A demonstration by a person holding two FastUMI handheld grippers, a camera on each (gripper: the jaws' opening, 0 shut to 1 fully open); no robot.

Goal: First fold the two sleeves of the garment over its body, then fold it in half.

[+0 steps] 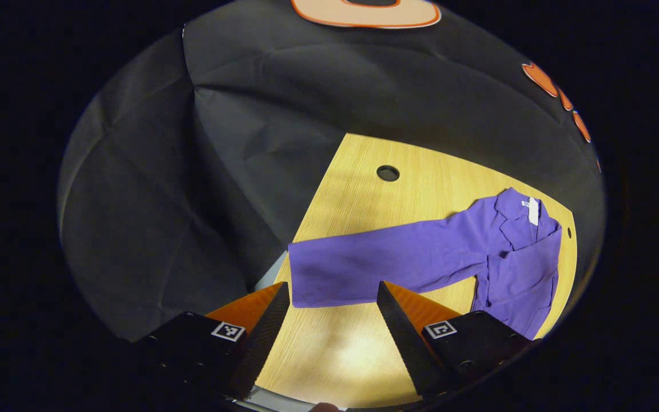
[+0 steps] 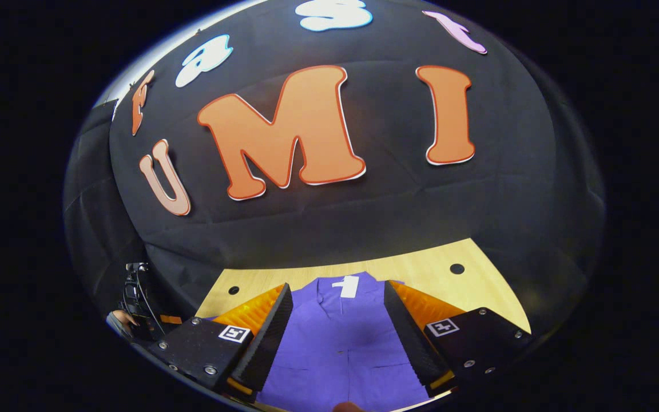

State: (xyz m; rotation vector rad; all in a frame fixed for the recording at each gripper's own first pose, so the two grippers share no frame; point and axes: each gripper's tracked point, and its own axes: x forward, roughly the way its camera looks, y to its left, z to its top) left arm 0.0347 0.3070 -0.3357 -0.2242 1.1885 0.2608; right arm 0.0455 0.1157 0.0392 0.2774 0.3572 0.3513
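Purple ribbed-knit fabric marks the task's thing: one long-sleeved purple garment (image 1: 512, 257) lying flat on the pale wooden tabletop (image 1: 358, 194), collar toward the far edge with a white neck label (image 1: 533, 210) showing. In the left gripper view, one sleeve (image 1: 375, 263) stretches straight out from the body across the wood, its cuff end lying just ahead of your left gripper (image 1: 333, 297). That gripper's jaws stand wide apart with nothing between them but cuff and bare table below.

In the right gripper view, your right gripper (image 2: 338, 309) hangs over the garment's body, collar and label directly ahead; its jaws are likewise spread and hold nothing.

Progress, judged from how things lie: no fold is made. The visible sleeve is fully extended, not laid over the body, and the body is not halved. The second sleeve cannot be made out in either view, so its state is uncertain; it probably lies out to the other side. Both sleeve folds and the half fold remain.

Count: one garment, one sleeve in sight, one label, two grippers, and three round holes in the tabletop, the largest (image 1: 388, 173) beyond the sleeve.
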